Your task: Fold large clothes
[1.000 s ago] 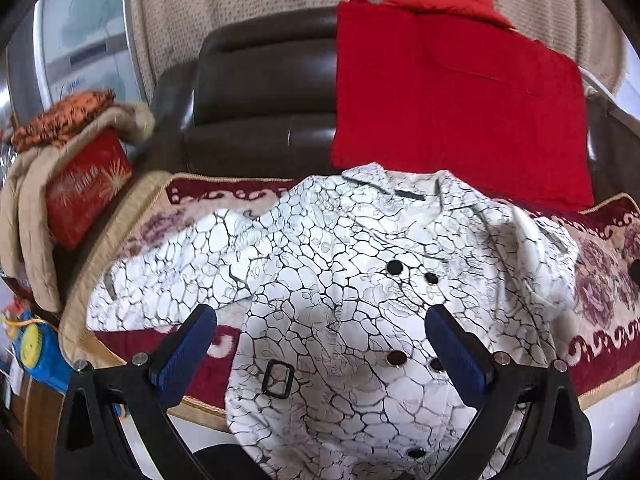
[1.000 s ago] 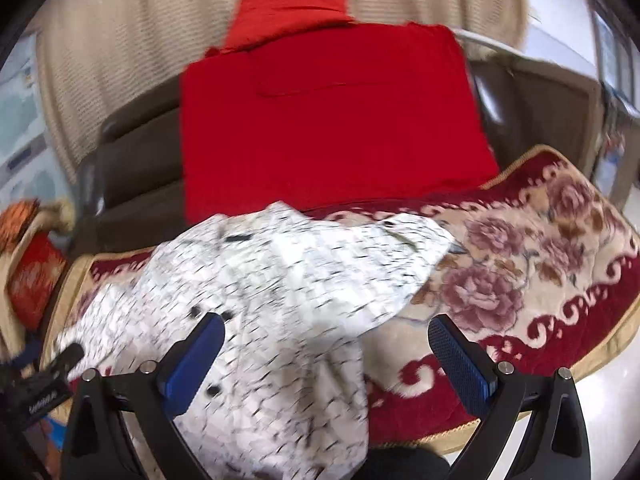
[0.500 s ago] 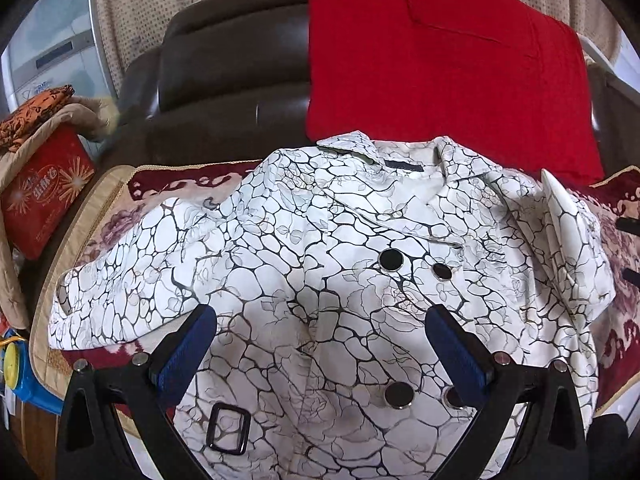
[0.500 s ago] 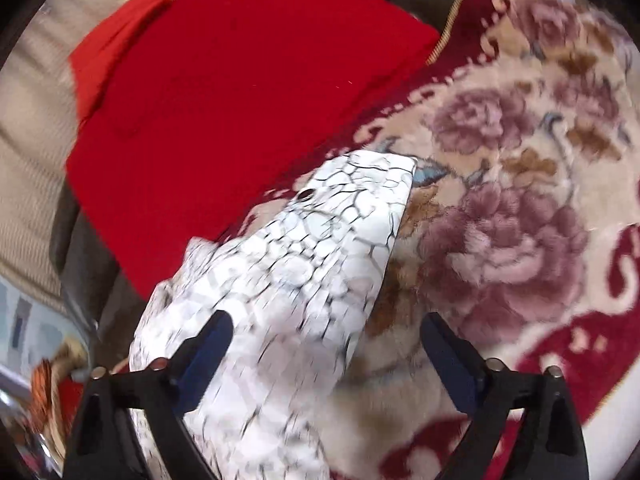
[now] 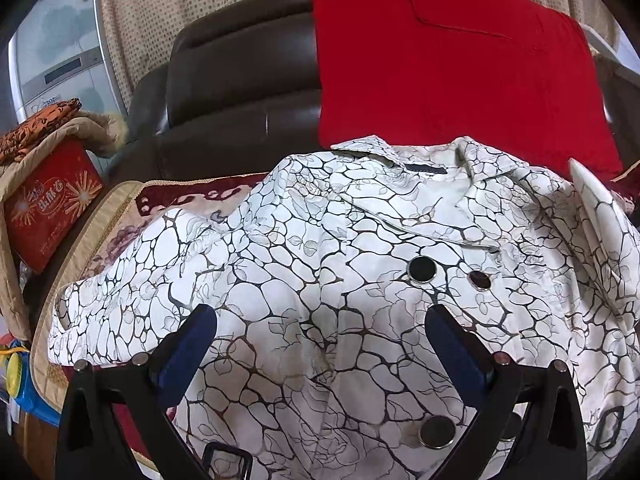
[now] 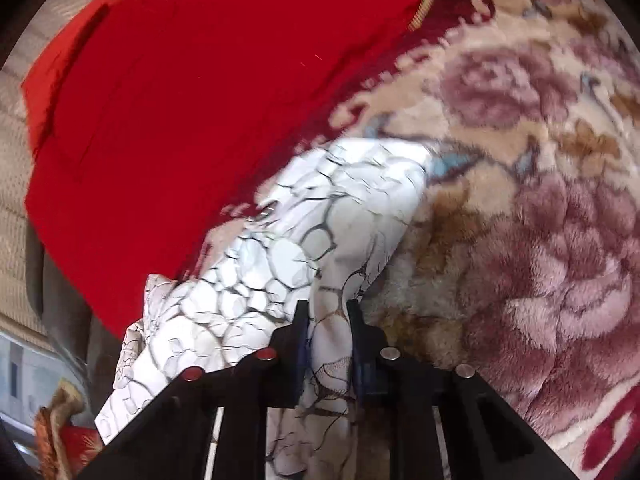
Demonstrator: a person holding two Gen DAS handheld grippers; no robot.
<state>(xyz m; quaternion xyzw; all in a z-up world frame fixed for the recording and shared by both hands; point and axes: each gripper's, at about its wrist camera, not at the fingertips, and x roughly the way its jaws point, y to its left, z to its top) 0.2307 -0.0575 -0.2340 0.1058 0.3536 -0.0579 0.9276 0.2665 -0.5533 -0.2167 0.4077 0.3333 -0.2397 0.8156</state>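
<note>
Jaws of the right gripper (image 6: 327, 320) are closing, nearly together, with a fold of the white crackle-print coat (image 5: 320, 288) between the pads; the cloth bunches there, at the sleeve (image 6: 320, 232) that lies on the floral blanket (image 6: 560, 220). The left gripper (image 5: 320, 334) hangs wide apart above the coat's front, gripping nothing. The coat lies spread, collar toward a red cushion (image 5: 452, 64) against the dark sofa back (image 5: 240, 92). A red box (image 5: 48, 208) stands to the left.

My left gripper (image 5: 320, 344) and right gripper (image 6: 327, 340) are black angular frames with blue finger pads (image 5: 182, 354) and silver screws (image 5: 140, 358).
</note>
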